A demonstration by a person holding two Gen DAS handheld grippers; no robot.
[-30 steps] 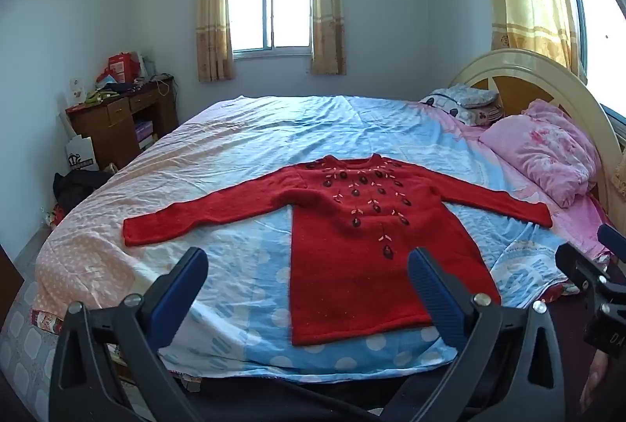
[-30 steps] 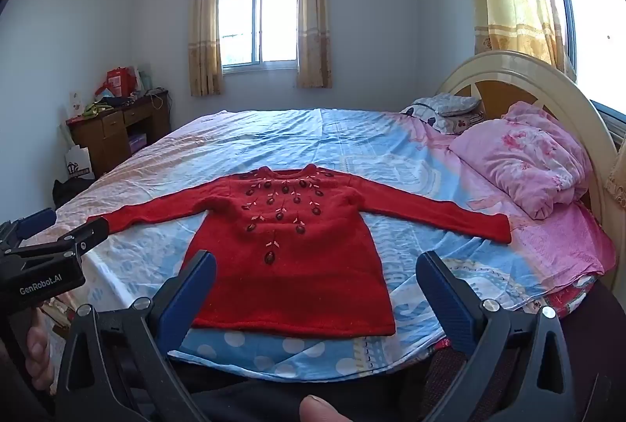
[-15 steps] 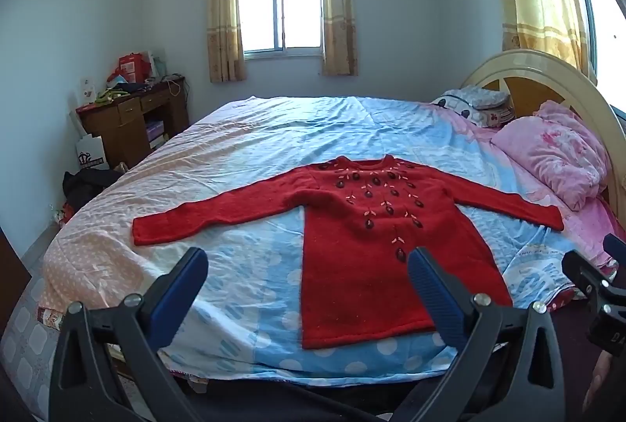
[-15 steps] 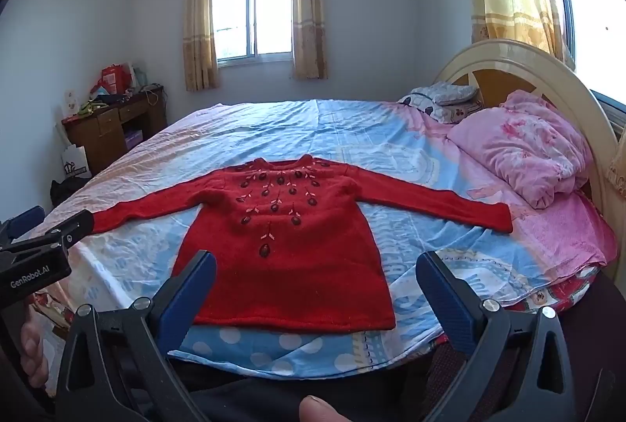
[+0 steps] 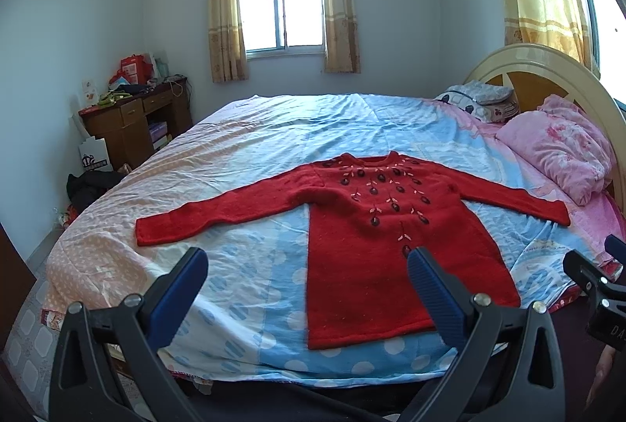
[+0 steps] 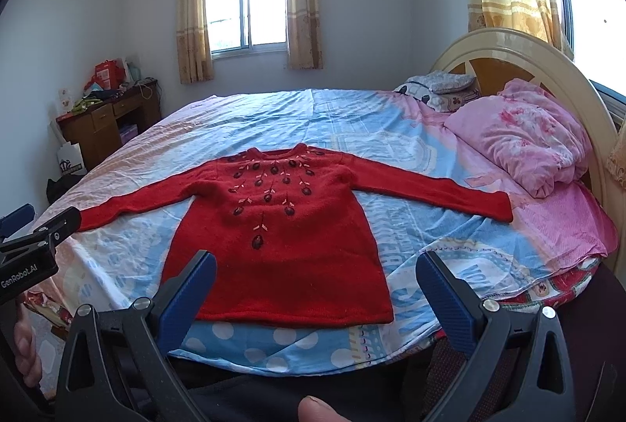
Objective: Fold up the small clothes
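A small red knitted sweater (image 5: 375, 226) (image 6: 281, 238) with dark embroidered flowers lies flat on the bed, front up, both sleeves spread wide and its hem toward me. My left gripper (image 5: 307, 265) hangs open above the near edge of the bed, left of the sweater's body, nothing between its blue pads. My right gripper (image 6: 315, 267) is open too, held over the hem, clear of the cloth. Each gripper shows at the edge of the other's view: the right one (image 5: 598, 273), the left one (image 6: 35, 238).
The bed sheet (image 5: 274, 155) is blue, pink and dotted. A pink quilt (image 6: 524, 144) and a pillow (image 6: 438, 89) lie by the cream headboard (image 6: 520, 50) on the right. A wooden desk (image 5: 133, 116) with clutter stands at the left wall.
Both cameras have shifted a little: the sweater sits slightly farther right in the left wrist view and slightly lower in the right one. Both grippers stay open; the sweater has not moved on the bed.
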